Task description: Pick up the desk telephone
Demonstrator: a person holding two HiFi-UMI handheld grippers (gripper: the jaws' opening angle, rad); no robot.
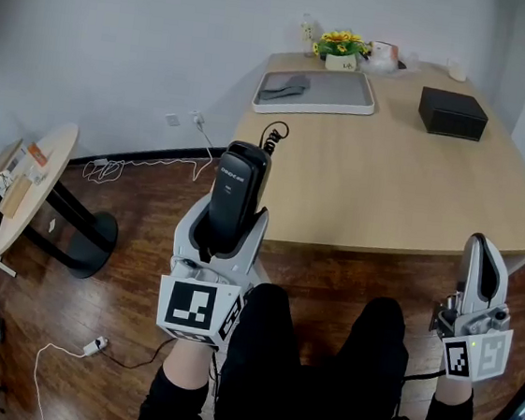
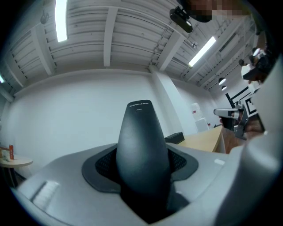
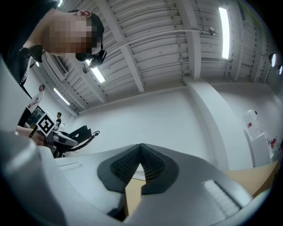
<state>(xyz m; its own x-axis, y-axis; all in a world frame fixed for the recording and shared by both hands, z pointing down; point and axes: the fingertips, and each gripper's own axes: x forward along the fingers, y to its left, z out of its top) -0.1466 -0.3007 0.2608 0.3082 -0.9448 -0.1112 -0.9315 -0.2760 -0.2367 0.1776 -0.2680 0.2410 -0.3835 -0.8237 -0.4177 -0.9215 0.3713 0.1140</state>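
- Closest to the head camera are my legs (image 1: pixel 319 371) and the marker cube (image 1: pixel 197 308) on the back of my left claw (image 1: pixel 228 224).
- That left claw is clamped on the telephone handset (image 1: pixel 240 178). Its own view shows the dark pads pressed against both sides of the black body, which stands up between them.
- My right claw (image 1: pixel 482 253) is on the right, well apart from the handset. Its pads meet at the tips and nothing is between them.
- The handset points away from me, and its far end reaches the near-left edge of the table (image 1: pixel 386 200). From how it sits in the claw, I judge it lifted clear of any surface.
- Its coiled cord (image 1: pixel 273 138) curls out at the far end. I cannot see where the cord runs, and no telephone base shows in any view.
- Farther out on the table are a tray (image 1: pixel 350 100) with a grey cloth (image 1: pixel 284 86) in it, a black box (image 1: pixel 452 113) to the right, and flowers (image 1: pixel 340 44) at the far edge.
- A round side table (image 1: pixel 41 170) stands on the wooden floor (image 1: pixel 124 264), far left.
- As I read it, the pick-up itself is done: the handset is gripped and raised. What is left is only to keep the hold firm, with the right claw free to help.
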